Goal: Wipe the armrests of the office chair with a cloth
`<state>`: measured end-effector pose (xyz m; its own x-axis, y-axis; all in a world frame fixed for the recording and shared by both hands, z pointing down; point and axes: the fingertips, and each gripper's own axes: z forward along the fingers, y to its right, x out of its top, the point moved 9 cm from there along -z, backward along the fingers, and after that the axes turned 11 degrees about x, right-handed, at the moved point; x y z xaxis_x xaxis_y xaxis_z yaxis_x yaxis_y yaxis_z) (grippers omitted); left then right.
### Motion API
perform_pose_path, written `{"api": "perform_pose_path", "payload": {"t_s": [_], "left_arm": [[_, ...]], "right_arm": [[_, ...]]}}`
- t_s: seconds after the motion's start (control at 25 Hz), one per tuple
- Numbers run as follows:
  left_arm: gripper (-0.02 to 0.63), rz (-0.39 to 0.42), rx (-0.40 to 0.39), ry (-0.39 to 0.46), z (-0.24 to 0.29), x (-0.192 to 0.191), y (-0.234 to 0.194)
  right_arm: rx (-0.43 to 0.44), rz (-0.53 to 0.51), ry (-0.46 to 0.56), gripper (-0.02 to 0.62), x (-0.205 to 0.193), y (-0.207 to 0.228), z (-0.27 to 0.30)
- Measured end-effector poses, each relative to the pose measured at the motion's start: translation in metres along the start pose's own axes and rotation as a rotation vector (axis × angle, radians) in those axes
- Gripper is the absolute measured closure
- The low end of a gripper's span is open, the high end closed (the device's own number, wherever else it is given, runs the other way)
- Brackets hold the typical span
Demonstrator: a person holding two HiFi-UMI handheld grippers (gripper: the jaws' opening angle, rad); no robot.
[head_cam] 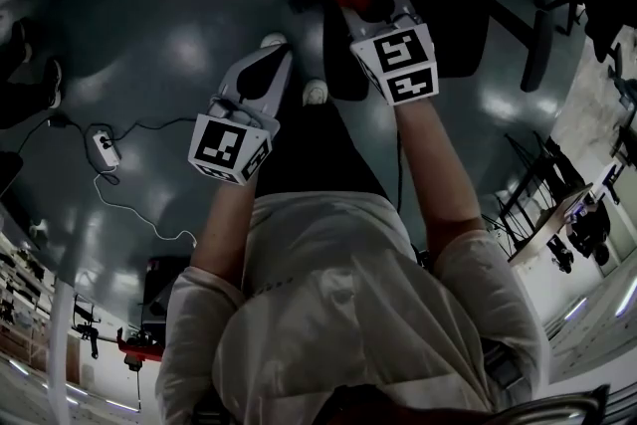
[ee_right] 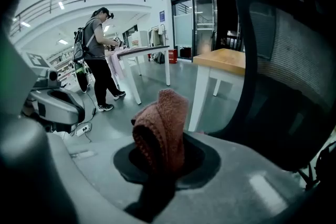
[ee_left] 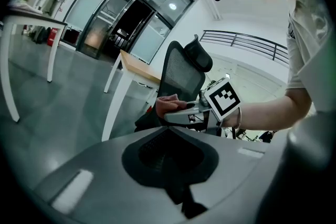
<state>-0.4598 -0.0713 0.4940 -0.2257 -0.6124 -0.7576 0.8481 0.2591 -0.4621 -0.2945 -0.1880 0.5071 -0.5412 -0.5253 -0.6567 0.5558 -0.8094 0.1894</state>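
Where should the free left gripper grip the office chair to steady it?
Likely the backrest rim, approached from the side: it is a narrow upright edge that the jaws could straddle, whereas the mesh panel is broad and flat.

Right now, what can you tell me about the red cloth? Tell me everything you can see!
The cloth is reddish-pink and looks knitted, soft and nubbly. It is folded into a thick bunch that sticks up out of the right tool, whose jaws are shut on its lower end. Only that tool is seen touching it. It is held close beside the black mesh back of the office chair; whether it touches the chair cannot be told.
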Motion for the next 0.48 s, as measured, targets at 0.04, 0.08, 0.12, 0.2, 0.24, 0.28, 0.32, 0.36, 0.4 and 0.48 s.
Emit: {"api": "perform_pose_path", "payload": {"t_s": [0.04,0.08,0.12,0.2,0.24,0.28,0.32,0.36,0.4,0.48], "left_arm": [[0.589,-0.001,0.009,0.004,-0.003,-0.002,0.002],[0.589,-0.003,0.017,0.008,-0.005,-0.004,0.004],[0.589,-0.004,0.023,0.012,-0.009,-0.006,0.006],[0.589,-0.005,0.032,0.02,-0.016,-0.011,0.01],[0.589,-0.007,0.038,0.025,-0.019,-0.015,0.013],[0.589,-0.01,0.045,0.03,-0.022,-0.019,0.015],[0.589,-0.014,0.053,0.036,-0.025,-0.023,0.017],[0.589,-0.018,0.062,0.041,-0.028,-0.027,0.02],[0.589,-0.022,0.07,0.046,-0.031,-0.03,0.023],[0.589,-0.027,0.082,0.053,-0.037,-0.036,0.031]], "right_arm": [[0.009,-0.01,0.002,0.546,-0.002,-0.005,-0.001],[0.017,-0.022,0.004,0.546,-0.004,-0.009,-0.002],[0.025,-0.032,0.005,0.546,-0.006,-0.014,-0.003],[0.041,-0.043,0.006,0.546,-0.011,-0.025,-0.006],[0.051,-0.048,0.006,0.546,-0.015,-0.031,-0.008],[0.063,-0.052,0.005,0.546,-0.019,-0.036,-0.009],[0.077,-0.056,0.003,0.546,-0.023,-0.041,-0.011],[0.093,-0.057,0.001,0.546,-0.027,-0.046,-0.013],[0.109,-0.056,0.0,0.546,-0.031,-0.052,-0.015],[0.132,-0.052,-0.001,0.546,-0.038,-0.062,-0.021]]}}
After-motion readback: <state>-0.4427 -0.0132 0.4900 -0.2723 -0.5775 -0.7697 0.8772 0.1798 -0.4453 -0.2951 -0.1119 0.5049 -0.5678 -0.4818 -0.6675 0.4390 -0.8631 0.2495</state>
